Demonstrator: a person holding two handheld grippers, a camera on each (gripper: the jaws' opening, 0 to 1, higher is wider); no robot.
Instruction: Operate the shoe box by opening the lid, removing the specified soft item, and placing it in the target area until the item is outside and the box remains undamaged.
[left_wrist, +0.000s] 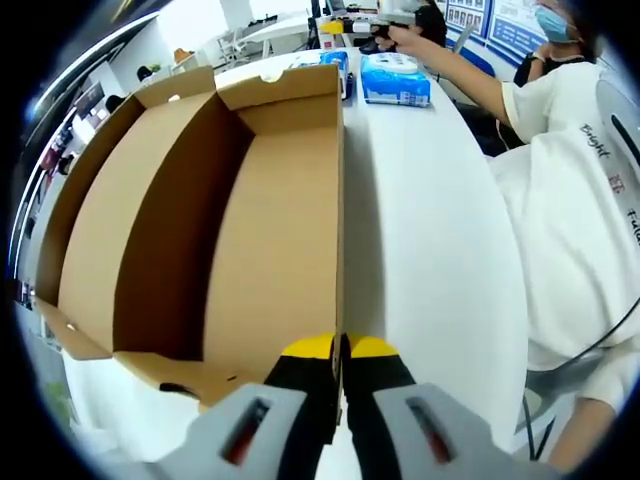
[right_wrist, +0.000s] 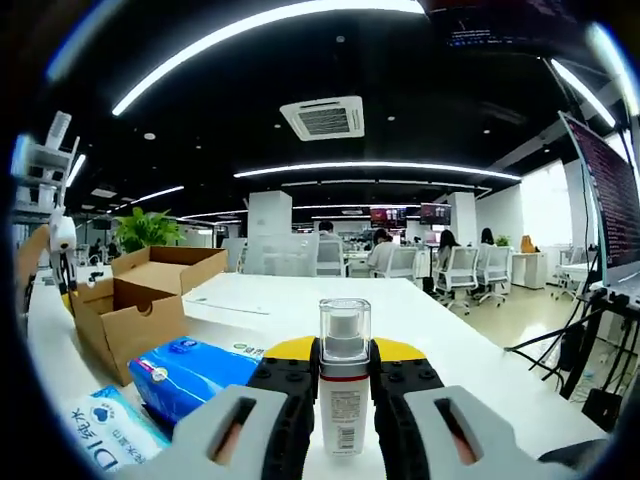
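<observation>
In the left gripper view, the left gripper (left_wrist: 340, 352) has its 2 yellow-tipped jaws pressed together on the side wall of the open brown cardboard shoe box (left_wrist: 270, 240), probably to steady it on the white table (left_wrist: 430, 220). Inside, bare cardboard; no soft item is visible. A blue tissue pack (left_wrist: 395, 80) lies near the far table edge.

In the right gripper view, the right gripper (right_wrist: 344, 352) pinches a small clear-capped white bottle (right_wrist: 343, 395) upright. The box sits toward the table's left edge.

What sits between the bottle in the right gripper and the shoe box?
Right gripper view: a blue tissue pack lies on the table between the bottle and the shoe box.
</observation>
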